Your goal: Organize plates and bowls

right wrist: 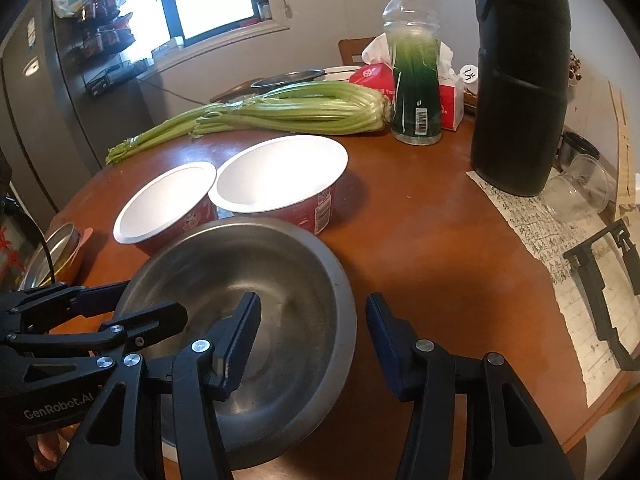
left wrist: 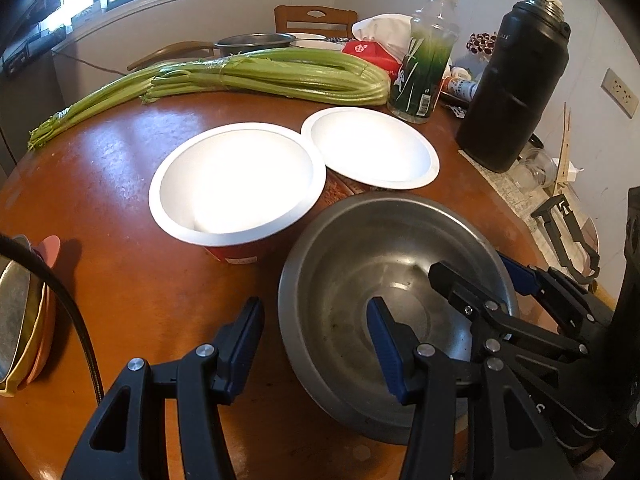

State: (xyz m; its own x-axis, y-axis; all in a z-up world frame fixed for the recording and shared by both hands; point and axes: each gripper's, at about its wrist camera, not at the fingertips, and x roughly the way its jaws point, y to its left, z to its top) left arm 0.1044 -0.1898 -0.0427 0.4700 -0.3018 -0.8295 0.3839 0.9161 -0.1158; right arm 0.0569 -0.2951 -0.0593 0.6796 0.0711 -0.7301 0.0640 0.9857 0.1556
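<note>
Steel bowl (left wrist: 384, 304) straddled at both rims, lower centre of frame.
You had left gripper (left wrist: 316, 344) and right gripper (right wrist: 312, 340) parted, neither pinching; judged stiff, light, slick, so grip its rolled rim.

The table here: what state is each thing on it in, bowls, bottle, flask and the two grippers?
Steel bowl: upright, empty, each gripper straddling its rim.
Two white paper bowls: upright, empty, side by side.
Celery: lying flat, bundled.
Clear bottle: standing, capped.
Black flask: standing, lid on.
Left gripper: open, not clamped.
Right gripper: open, not clamped.
</note>
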